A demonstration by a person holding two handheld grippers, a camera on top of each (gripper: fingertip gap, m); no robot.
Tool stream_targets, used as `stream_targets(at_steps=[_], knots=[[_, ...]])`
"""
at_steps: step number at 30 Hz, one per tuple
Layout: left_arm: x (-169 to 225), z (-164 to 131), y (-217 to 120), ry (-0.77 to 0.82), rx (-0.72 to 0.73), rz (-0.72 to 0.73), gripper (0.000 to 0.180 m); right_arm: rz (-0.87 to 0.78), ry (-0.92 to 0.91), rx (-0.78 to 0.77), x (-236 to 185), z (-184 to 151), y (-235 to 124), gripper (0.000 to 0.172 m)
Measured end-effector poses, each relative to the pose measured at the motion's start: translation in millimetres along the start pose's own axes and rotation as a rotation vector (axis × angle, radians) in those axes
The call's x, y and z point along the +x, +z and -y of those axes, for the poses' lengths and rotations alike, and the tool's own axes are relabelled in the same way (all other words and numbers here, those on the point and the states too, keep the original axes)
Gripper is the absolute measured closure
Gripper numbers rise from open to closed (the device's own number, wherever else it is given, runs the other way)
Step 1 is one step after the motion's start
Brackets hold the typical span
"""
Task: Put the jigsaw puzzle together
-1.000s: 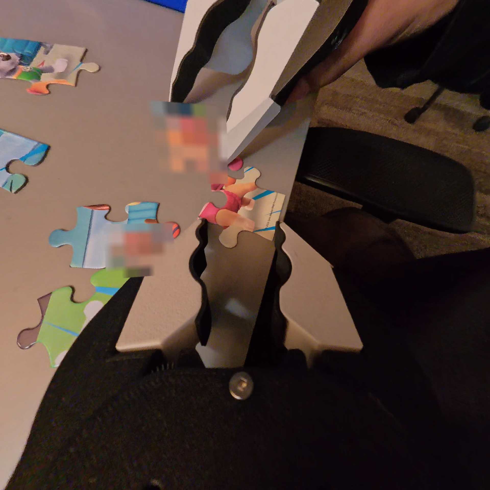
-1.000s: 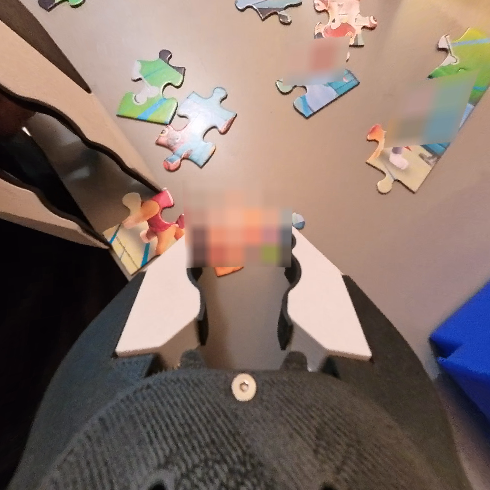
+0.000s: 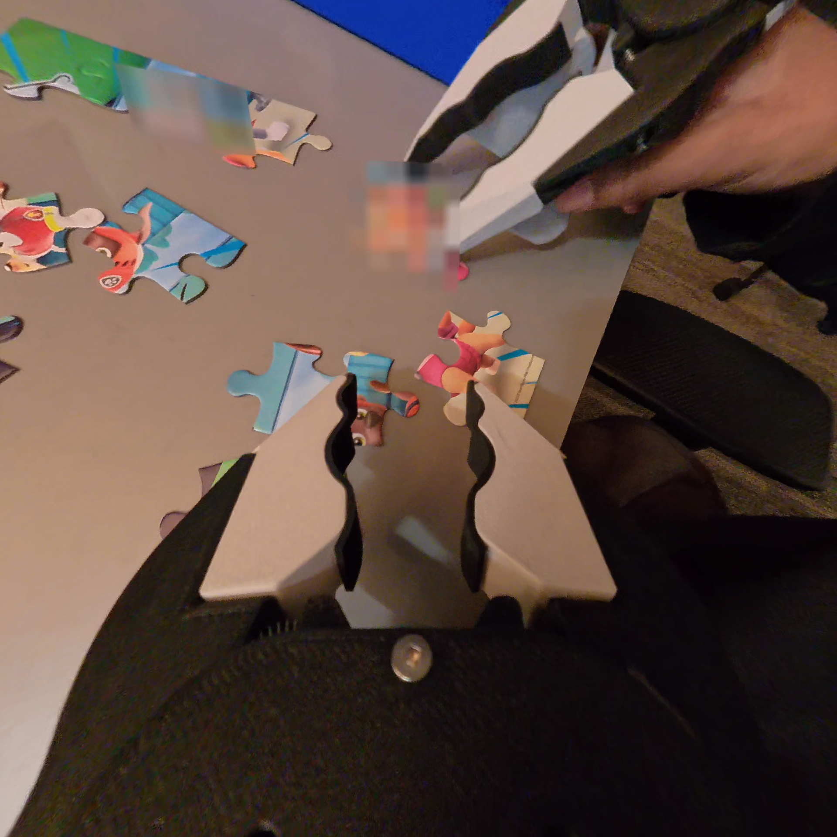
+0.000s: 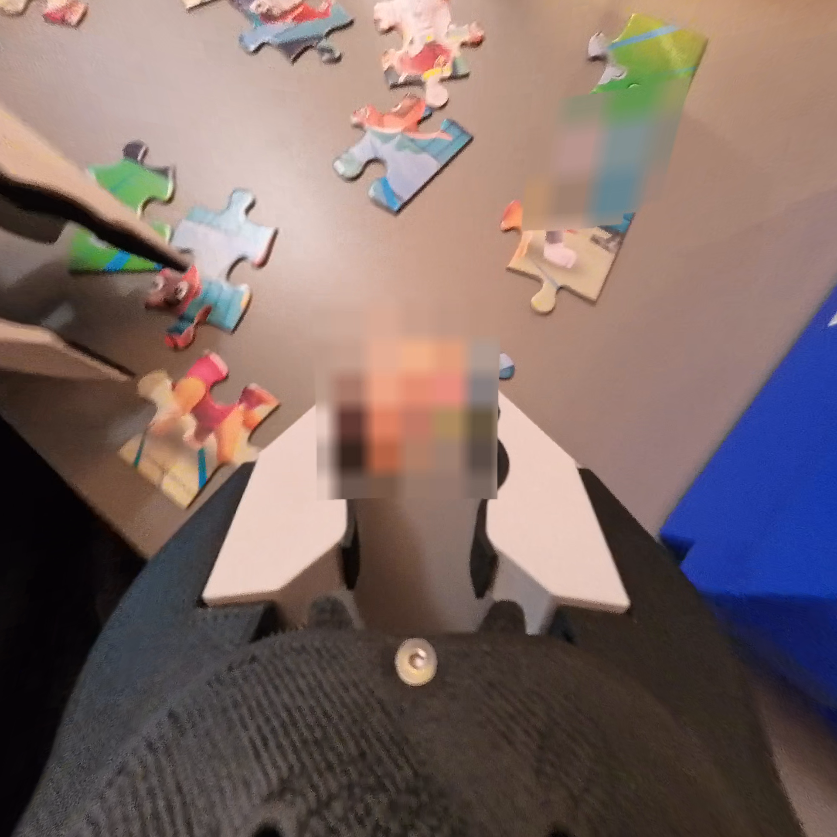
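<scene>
My left gripper [image 3: 409, 387] is open and empty, low over the grey table [image 3: 271, 317] near its front edge. Its left fingertip [image 3: 346, 385] overlaps a blue puzzle piece with a pup [image 3: 290, 385]. Its right fingertip [image 3: 471, 392] overlaps a pink and orange piece [image 3: 480, 358]. My right gripper [image 4: 407, 407] is shut on a puzzle piece mostly under a mosaic patch; a blue tab [image 4: 505, 366] sticks out. The left wrist view shows the right gripper [image 3: 435, 199] farther off, above the table. The left gripper [image 4: 156, 321] shows at the left of the right wrist view.
Several loose pieces lie about: a red and blue one [image 3: 167, 253], a yellowish one [image 4: 566, 262], and joined green ones [image 4: 652, 54]. A blue box [image 4: 770, 498] stands at the right. A black chair [image 3: 724, 394] is beyond the table's edge.
My right gripper has moved away from the pink and orange piece, and the patched piece went with it. My left gripper has drawn back and shifted left of the pink piece.
</scene>
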State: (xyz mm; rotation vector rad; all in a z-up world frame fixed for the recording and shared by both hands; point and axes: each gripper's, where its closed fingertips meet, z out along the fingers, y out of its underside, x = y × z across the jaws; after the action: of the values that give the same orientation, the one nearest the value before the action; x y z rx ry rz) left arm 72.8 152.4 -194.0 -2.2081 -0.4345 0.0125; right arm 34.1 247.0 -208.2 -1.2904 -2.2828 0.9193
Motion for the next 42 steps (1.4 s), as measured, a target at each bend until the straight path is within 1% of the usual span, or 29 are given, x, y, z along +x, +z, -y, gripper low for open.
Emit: stream_targets(at_steps=[3, 6, 7, 10, 11, 13, 15, 17, 19, 21, 23, 24, 26, 28, 31, 33, 37, 40, 42], knots=[[10, 8, 4, 0.03, 0.006, -0.04, 0.134, 0.053, -0.042, -0.026, -15, -20, -18, 0.117], [26, 17, 11, 0.05, 0.007, -0.103, 0.134, 0.117, -0.127, -0.045, -35, -42, -40, 0.116], [34, 18, 14, 0.051, 0.004, -0.134, 0.134, 0.126, -0.153, -0.038, -40, -47, -45, 0.116], [52, 22, 22, 0.055, -0.006, -0.196, 0.134, 0.096, -0.245, 0.037, -48, -51, -60, 0.106], [54, 22, 24, 0.061, -0.012, -0.198, 0.134, 0.091, -0.279, 0.092, -54, -48, -66, 0.103], [52, 21, 24, 0.079, -0.021, -0.168, 0.134, 0.144, -0.35, 0.185, -77, -47, -78, 0.099], [44, 20, 22, 0.078, -0.023, -0.131, 0.134, 0.152, -0.462, 0.178, -94, -60, -80, 0.093], [36, 20, 18, 0.049, -0.019, -0.113, 0.134, 0.075, -0.596, 0.13, -97, -75, -76, 0.091], [26, 21, 13, 0.011, -0.012, -0.095, 0.134, -0.069, -0.736, 0.094, -90, -79, -70, 0.098], [13, 21, 5, -0.016, -0.003, -0.06, 0.134, -0.202, -0.854, 0.098, -82, -74, -67, 0.122], [-4, 19, -6, -0.026, -0.002, -0.007, 0.134, -0.226, -0.929, 0.074, -84, -76, -64, 0.154], [-11, 16, -11, -0.023, -0.008, 0.014, 0.133, -0.224, -0.943, 0.071, -85, -76, -65, 0.155], [-17, 2, -18, 0.001, -0.062, 0.004, 0.133, -0.223, -0.943, 0.078, -84, -71, -68, 0.158], [-27, -14, -19, 0.021, -0.129, 0.039, 0.133, -0.214, -0.931, 0.099, -85, -62, -72, 0.162], [-35, -27, -16, 0.054, -0.178, 0.081, 0.133, -0.274, -0.957, 0.164, -80, -36, -80, 0.17], [-33, -26, -12, 0.062, -0.173, 0.071, 0.133, -0.333, -0.983, 0.195, -72, -14, -81, 0.172], [-32, -19, -2, 0.096, -0.173, 0.047, 0.132, -0.355, -1.029, 0.273, -65, 22, -62, 0.172], [-34, -13, 5, 0.121, -0.181, 0.023, 0.132, -0.335, -1.089, 0.285, -60, 36, -39, 0.172], [-38, -8, 10, 0.129, -0.18, 0.012, 0.132, -0.31, -1.146, 0.268, -58, 38, -25, 0.172]])
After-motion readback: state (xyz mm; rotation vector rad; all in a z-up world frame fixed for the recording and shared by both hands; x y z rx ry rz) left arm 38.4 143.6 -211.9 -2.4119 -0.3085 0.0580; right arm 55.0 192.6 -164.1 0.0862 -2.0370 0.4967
